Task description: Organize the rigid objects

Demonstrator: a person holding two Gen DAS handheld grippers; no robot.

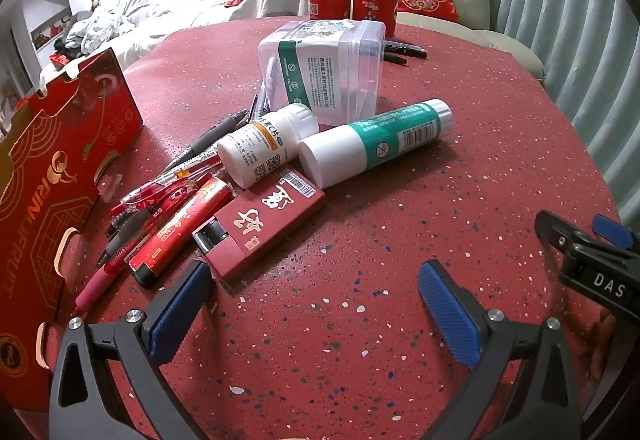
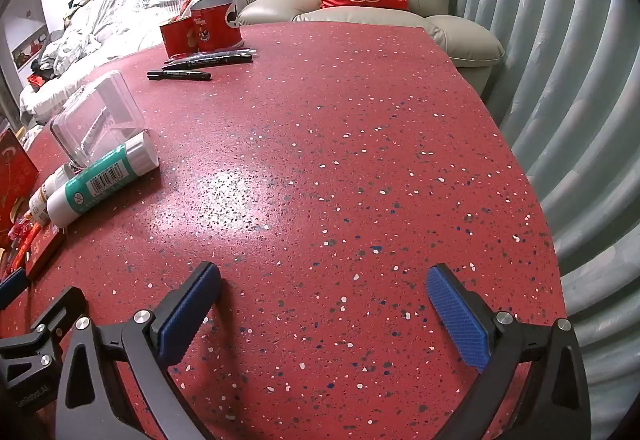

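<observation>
Left wrist view: your left gripper point(image 1: 316, 304) hangs with its blue pads spread wide and nothing between them, tilted down over the red speckled table point(image 1: 400, 200), just short of a heap of loose items. Nearest its left finger lies a dark red box point(image 1: 266, 220) with white characters, touching a red printed tube point(image 1: 180, 232) and a fan of pens point(image 1: 160, 196); beyond them a white pill bottle point(image 1: 266, 142) and a green-and-white glue stick point(image 1: 376, 140) lie on their sides against a clear plastic container point(image 1: 324, 68). A red gift carton point(image 1: 52, 200) stands at the left edge. Right wrist view: your right gripper point(image 2: 324, 304) is equally splayed and empty over bare tabletop, with the glue stick point(image 2: 102, 178) and clear container point(image 2: 98, 118) off to its left, and three black markers point(image 2: 200, 64) lying in front of two red cups point(image 2: 200, 30) at the far side. Nothing is gripped yet, so the sorting appears to be at its opening step, with a first pick to be chosen. The next move likely calls for easing the left gripper forward onto the dark red box, straddling its narrow width, while keeping the left finger clear of the tube beside it. The round bottle and glue stick may roll if nudged.
</observation>
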